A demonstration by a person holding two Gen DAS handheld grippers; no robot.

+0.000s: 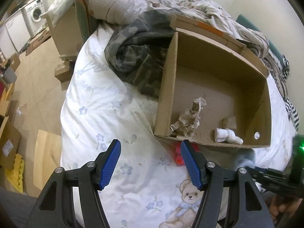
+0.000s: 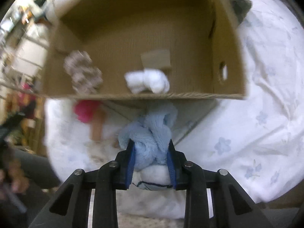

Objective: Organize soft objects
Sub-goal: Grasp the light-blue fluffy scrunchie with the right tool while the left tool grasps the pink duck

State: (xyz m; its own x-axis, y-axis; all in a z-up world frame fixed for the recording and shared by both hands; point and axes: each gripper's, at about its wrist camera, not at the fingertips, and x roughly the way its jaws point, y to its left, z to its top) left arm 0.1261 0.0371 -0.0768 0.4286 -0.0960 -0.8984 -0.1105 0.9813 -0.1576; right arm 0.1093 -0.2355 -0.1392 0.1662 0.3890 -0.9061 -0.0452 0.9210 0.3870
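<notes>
A cardboard box [image 1: 167, 87] lies on a white floral bedspread [image 1: 106, 117]. Inside it sit a beige knitted bundle [image 1: 190, 117] and a rolled white sock pair [image 1: 227, 135]. My left gripper [image 1: 150, 152] hovers open over the bedspread just in front of the box; a red soft item [image 1: 178, 156] peeks out beside its right finger. In the right wrist view, my right gripper [image 2: 151, 147] is shut on a fluffy light blue bundle [image 2: 152, 131] in front of the box [image 2: 226, 60]. The white socks [image 2: 147, 81], the beige bundle [image 2: 81, 74] and a pink item [image 2: 85, 111] also show there.
A camouflage garment [image 1: 136, 57] lies against the box's left wall, with a patterned pillow [image 1: 117, 1] and rumpled bedding behind. Cardboard boxes [image 1: 9, 144] stand on the floor left of the bed, a washing machine [image 1: 35, 15] farther back. The other gripper [image 1: 275, 178] shows at the right edge.
</notes>
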